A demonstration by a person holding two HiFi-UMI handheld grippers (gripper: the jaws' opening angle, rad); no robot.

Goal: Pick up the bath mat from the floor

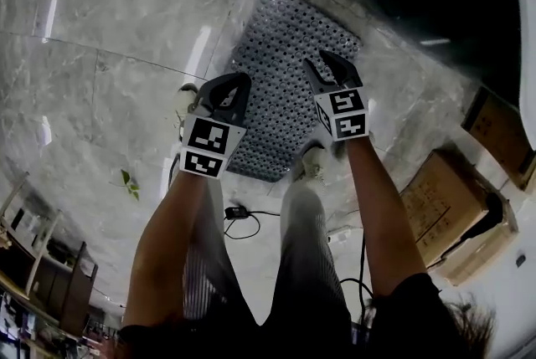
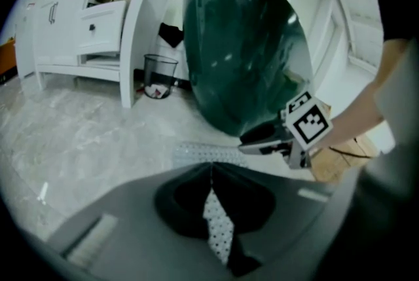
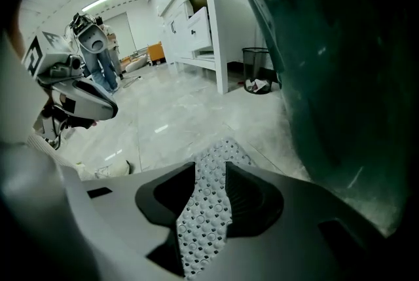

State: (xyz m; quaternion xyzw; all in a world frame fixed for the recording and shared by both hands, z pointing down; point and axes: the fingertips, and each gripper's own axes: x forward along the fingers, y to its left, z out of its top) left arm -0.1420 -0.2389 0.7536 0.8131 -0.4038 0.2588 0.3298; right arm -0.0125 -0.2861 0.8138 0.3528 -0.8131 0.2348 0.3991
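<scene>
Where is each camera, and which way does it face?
Head view: on the head, facing down at the bath mat; left gripper, right gripper, forearms, legs show.
Left gripper view: on that gripper, facing the cabinet; right gripper shows.
Right gripper view: on that gripper, facing along the floor; left gripper shows.
Gripper views share the wastebasket.

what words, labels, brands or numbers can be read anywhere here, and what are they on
None can be read in any view.
left marker cube and right marker cube: black-and-white square patterns only, no letters or digits.
cardboard boxes: no print legible, too small and blurred.
bath mat: only a dotted texture, no label showing.
</scene>
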